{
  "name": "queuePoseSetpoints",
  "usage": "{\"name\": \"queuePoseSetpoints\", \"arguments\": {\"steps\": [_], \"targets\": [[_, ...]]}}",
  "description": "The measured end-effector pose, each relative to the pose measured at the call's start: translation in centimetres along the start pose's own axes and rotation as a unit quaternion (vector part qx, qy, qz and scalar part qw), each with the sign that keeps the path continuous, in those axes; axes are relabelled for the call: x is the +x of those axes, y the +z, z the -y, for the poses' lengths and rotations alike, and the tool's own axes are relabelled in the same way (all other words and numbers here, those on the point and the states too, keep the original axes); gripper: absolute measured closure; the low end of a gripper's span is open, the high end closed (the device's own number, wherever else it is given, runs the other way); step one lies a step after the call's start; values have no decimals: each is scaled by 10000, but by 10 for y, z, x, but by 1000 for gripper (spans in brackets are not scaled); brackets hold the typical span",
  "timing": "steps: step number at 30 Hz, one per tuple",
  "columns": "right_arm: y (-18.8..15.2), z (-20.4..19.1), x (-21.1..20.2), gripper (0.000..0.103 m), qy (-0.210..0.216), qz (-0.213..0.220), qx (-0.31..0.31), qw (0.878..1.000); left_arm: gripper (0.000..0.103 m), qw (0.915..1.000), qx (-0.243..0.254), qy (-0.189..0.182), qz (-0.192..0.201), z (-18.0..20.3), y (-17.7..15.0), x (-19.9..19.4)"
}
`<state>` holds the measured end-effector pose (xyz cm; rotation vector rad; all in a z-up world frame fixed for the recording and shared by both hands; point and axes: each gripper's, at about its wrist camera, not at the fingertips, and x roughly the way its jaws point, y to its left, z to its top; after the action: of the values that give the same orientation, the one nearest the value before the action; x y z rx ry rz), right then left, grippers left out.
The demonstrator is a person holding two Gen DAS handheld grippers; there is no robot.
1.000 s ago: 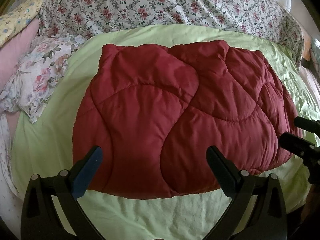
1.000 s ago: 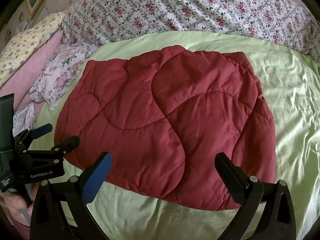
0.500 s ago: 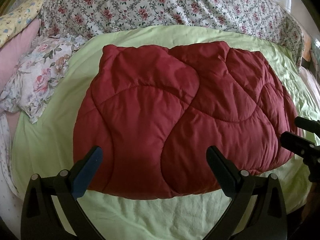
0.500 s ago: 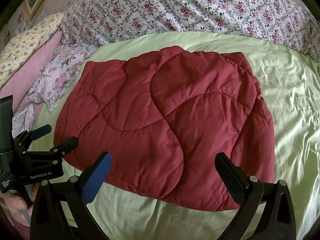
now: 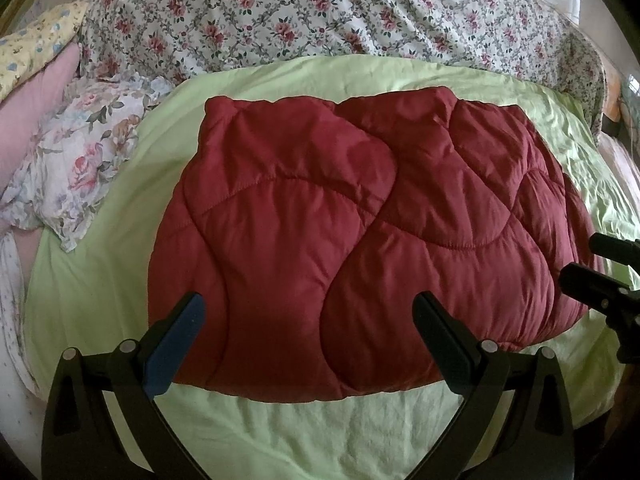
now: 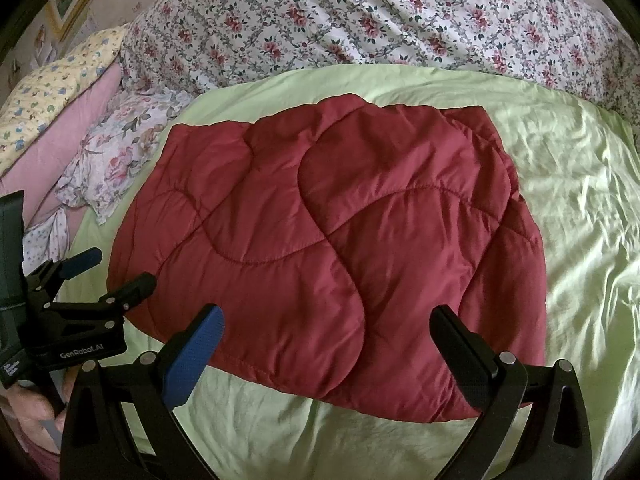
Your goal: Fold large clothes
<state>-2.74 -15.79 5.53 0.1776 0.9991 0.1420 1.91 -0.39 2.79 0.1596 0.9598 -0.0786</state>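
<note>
Both grippers, left (image 5: 308,320) and right (image 6: 326,332), are held spread apart above the folded quilt (image 5: 360,232) on the sheet (image 5: 320,432).

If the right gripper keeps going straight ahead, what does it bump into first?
Most likely the red quilt. The right gripper is open and points at its near edge, though depth is hard to judge.

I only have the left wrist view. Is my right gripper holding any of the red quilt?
Observer: No. The right gripper is open, fingers spread above the near edge of the red quilt, gripping nothing.
Operator: And my left gripper, seen from there?
Observer: The left gripper is open too, beside the near-left corner of the red quilt, not clamping it.
Operator: What's right of the quilt?
Observer: Only wrinkled green sheet shows there.
</note>
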Motion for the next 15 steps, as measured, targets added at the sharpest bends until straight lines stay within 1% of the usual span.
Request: {"name": "queuePoseSetpoints", "arguments": {"steps": [15], "targets": [[3, 4, -1, 0, 17, -6, 4, 10000, 0, 10000, -10, -7, 11, 0, 2, 1]]}}
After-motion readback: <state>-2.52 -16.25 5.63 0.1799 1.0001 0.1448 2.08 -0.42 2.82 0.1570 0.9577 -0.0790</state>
